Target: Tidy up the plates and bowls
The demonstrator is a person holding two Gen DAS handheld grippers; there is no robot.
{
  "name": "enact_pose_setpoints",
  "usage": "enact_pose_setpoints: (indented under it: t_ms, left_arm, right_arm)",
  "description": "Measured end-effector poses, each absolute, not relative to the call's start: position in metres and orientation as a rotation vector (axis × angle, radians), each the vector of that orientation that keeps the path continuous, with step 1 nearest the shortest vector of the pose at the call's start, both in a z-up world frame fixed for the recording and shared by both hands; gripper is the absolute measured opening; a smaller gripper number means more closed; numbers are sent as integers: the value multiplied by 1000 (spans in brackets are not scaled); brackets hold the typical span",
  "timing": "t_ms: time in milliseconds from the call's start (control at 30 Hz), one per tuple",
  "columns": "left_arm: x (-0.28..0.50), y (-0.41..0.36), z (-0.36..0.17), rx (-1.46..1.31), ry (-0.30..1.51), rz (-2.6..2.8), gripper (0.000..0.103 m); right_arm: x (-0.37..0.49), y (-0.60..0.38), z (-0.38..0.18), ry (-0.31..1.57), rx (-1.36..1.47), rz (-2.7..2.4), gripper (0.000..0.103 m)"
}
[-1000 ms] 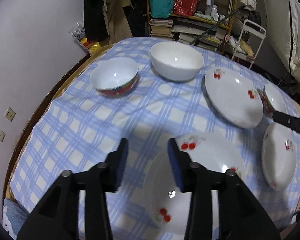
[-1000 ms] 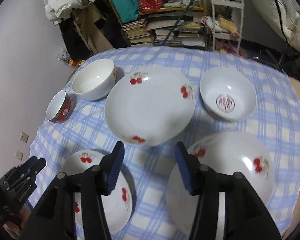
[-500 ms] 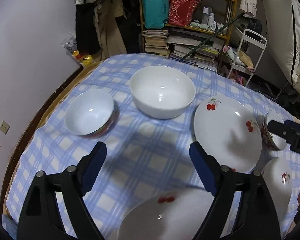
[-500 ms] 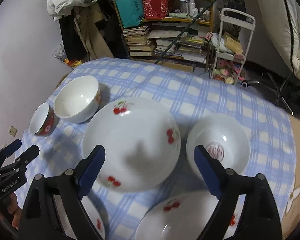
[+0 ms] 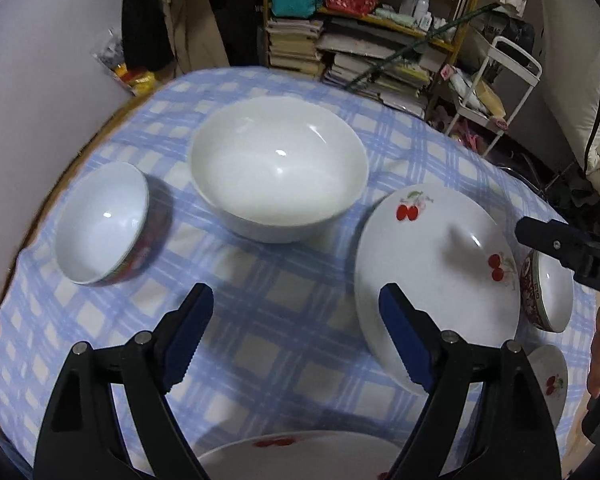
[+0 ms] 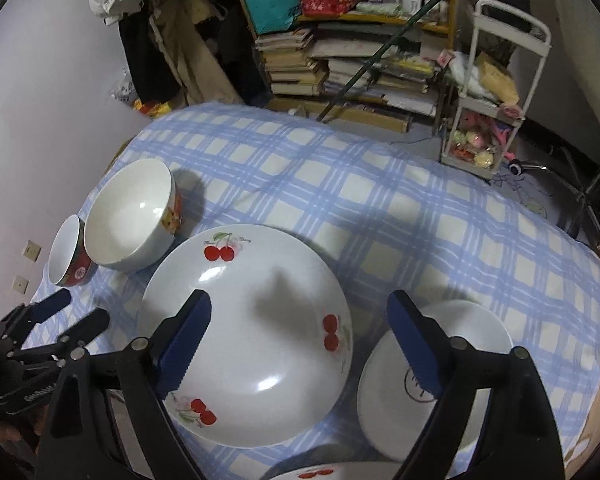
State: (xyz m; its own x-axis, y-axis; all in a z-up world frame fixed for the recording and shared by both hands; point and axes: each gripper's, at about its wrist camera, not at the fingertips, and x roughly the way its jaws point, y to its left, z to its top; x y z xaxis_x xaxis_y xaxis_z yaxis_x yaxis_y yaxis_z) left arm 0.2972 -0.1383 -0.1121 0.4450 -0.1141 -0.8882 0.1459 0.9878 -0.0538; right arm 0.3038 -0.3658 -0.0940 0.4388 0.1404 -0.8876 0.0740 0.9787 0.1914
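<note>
Left tongs [image 5: 296, 334] wide open, empty, over bare checked cloth on desk [image 5: 260, 320]. Right tongs [image 6: 300, 338] wide, closing slightly, nothing gripped, above cherry-print plate [image 6: 246, 332]. Alongside: small white bowl [image 6: 436, 376], large plain white bowl [image 5: 280, 168], red-sided bowl [image 5: 104, 222]. Glossy glazed ceramic, all round. Nothing stacked in view; sorting judged barely begun.

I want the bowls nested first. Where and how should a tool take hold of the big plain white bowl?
Grip the big white bowl by its rim, probably the near edge, coming down from above with one finger inside and one outside. It stands upright and empty, its wall too wide to span.
</note>
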Motion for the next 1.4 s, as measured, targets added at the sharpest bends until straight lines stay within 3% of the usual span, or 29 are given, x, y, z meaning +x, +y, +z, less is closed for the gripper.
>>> enact_pose_setpoints:
  t_ms: [167,233,400,567,833,1000,1067,1267,1400]
  left_arm:
    - [300,-147,-127,16,1139,-195,84]
    - [300,-151,-131,24,1150,-193,84]
    - [301,-153,-138,35,1144,-180,84]
    - [303,-155,-142,48,1139,-204,81]
    - [312,-159,-155,-21,1221,-254,32]
    - [321,-166,-157,-48,1282,-297,14]
    - [323,-171,-156,-35,1284,-293,13]
    - [327,-166,-158,-93,1301,-295,13]
    - [323,-165,-155,-67,1288,-287,14]
  right_arm:
    - [317,-369,-106,1170,196,32,84]
    - [319,-371,-110,1187,194,26,77]
    - [326,-371,-121,1240,192,54,43]
    - [328,-370,-129,1262,176,47,43]
    - [332,-368,-134,1289,114,29,43]
    - [335,-368,-141,1310,97,26,42]
    - [336,-367,-143,1319,107,34,35]
    - [337,-357,-145,1329,26,52,35]
    - [334,-368,-139,1316,122,66,27]
